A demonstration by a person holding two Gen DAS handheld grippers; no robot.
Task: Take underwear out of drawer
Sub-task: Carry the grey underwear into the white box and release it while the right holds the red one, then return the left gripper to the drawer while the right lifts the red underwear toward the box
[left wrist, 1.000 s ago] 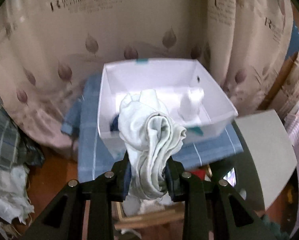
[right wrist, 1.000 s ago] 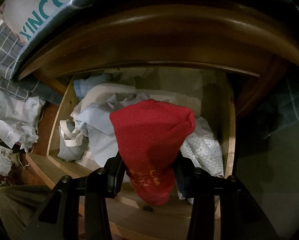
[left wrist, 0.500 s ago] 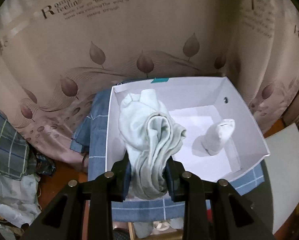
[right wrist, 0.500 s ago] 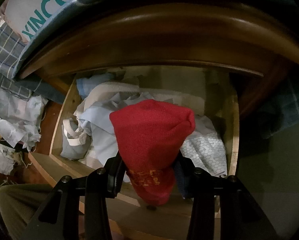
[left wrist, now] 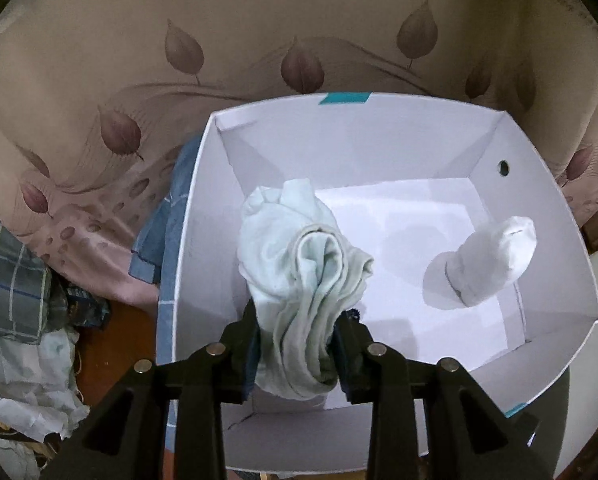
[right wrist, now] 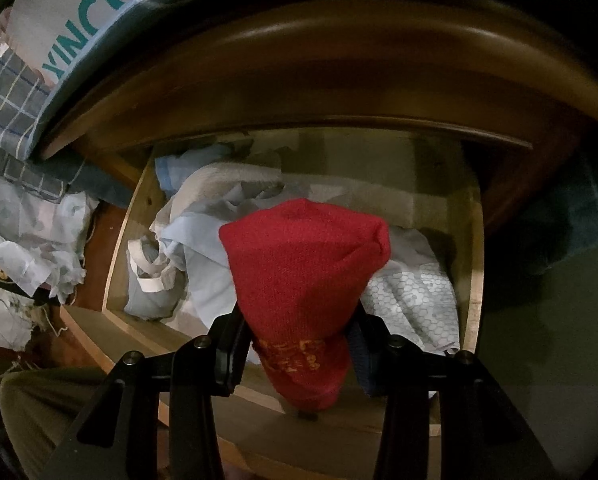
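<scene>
Two grippers, each with a bundle of cloth between its jaws. The left gripper has a pale mint, soft cotton garment, crumpled into a rolled wad with deep folds, and its jaws are easing open with the fabric between the pads. It hangs over a white cardboard box with smooth flat walls, a teal tape tab on the far rim and a small round hole in one side. Inside the box lies a rolled white ribbed sock. Behind is a beige curtain with brown leaf print.

The right gripper is clamped at a narrow gap on a red knitted garment, fine-textured, with orange-yellow lettering near the bottom. It sits above an open light-wood drawer stuffed with rumpled pale blue and hexagon-print fabrics.
</scene>
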